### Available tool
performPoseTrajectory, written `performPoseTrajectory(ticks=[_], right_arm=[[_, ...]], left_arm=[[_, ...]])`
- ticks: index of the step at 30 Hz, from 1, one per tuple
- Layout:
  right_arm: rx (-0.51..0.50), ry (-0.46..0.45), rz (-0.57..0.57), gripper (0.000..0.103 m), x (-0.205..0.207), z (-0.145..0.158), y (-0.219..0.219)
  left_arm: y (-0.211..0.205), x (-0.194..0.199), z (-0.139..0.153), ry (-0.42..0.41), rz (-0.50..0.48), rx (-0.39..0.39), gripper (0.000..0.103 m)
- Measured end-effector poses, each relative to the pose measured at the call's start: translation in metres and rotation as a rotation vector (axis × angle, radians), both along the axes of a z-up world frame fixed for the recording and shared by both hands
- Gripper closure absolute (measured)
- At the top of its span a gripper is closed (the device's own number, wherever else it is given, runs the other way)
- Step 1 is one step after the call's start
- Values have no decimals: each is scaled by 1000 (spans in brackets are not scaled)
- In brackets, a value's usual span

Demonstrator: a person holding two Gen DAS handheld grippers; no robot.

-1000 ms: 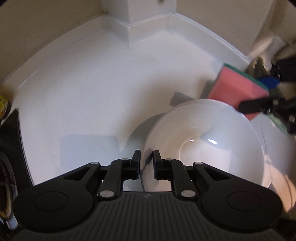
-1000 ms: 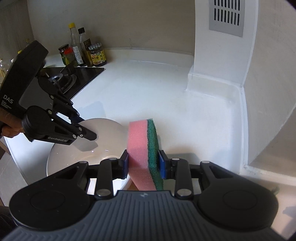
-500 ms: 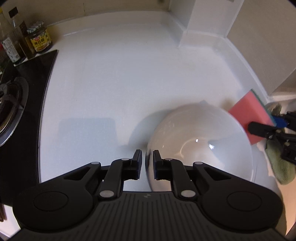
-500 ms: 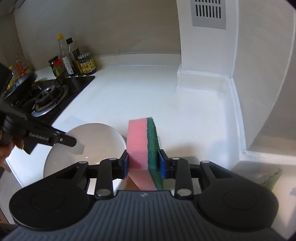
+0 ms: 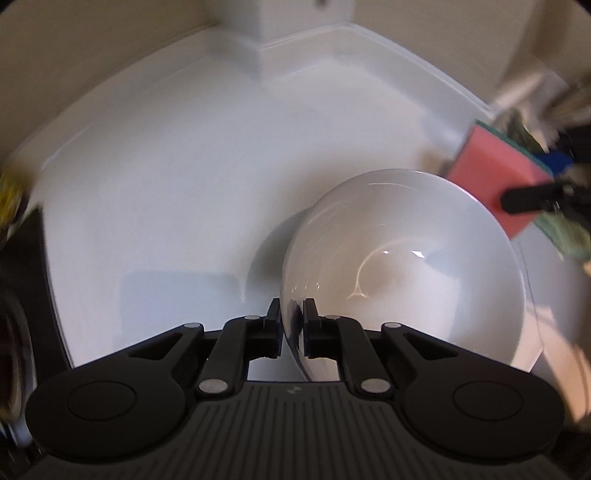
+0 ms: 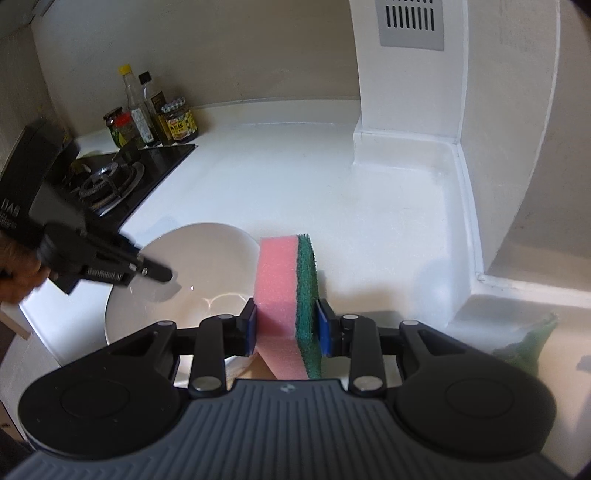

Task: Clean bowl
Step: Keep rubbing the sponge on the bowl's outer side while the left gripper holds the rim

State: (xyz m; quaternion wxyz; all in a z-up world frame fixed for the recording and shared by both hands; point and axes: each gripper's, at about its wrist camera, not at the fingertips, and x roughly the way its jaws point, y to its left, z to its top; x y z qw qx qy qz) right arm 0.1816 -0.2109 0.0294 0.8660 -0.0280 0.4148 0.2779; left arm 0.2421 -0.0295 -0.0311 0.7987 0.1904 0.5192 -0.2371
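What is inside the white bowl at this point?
The bowl looks empty in the left wrist view: bare glossy white interior with light reflections only. The left gripper clamps the near rim and hides a strip of the wall there.

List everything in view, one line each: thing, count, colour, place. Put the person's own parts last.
bowl: one, white, on the counter's near edge.
sponge: one, pink with a green scouring side, upright beside the bowl's rim.
counter: one, white, running into the corner.
gas stove: one, black, at the far left.
bottles and jars: about five, mixed colours, behind the stove.
vent grille: one, grey, on the white column.
cloth: one, green, at the right.
left gripper: black, closed on the bowl's rim.
right gripper: black, blue fingers, clamping the sponge.
hand: one, holding the left gripper.
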Motion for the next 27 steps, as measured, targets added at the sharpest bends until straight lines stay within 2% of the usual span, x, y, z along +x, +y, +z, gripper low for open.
performPoseTrajectory(ticks=[2,5,7,10,13,17,19,23,27], right_arm=[[-5,-3,6,76,6,1,-1],[-14,-6,22,75,24,1,4],[-5,6,26,75,32,1,6],[-16,24,36,75,35,0,9],[2,27,18,75,32,-2,7],[13,25,-17,75,28,-3,6],[17,23,-38,75,24,-4,6],[67,49,-96,75,11,-6,1],[97,87,-131,75,-9,-6,-2]], left_arm=[[-7,6,1,-7,-83,21,94],[-10,14,-3,1,-130,39,90],[-8,18,-6,10,-123,33,91],[2,23,-2,35,1,-33,92],[16,22,3,63,171,-113,91],[30,3,8,73,309,-145,92],[30,-1,6,81,308,-132,92],[22,-11,-1,62,222,-32,94],[24,-5,-2,77,136,-22,95]])
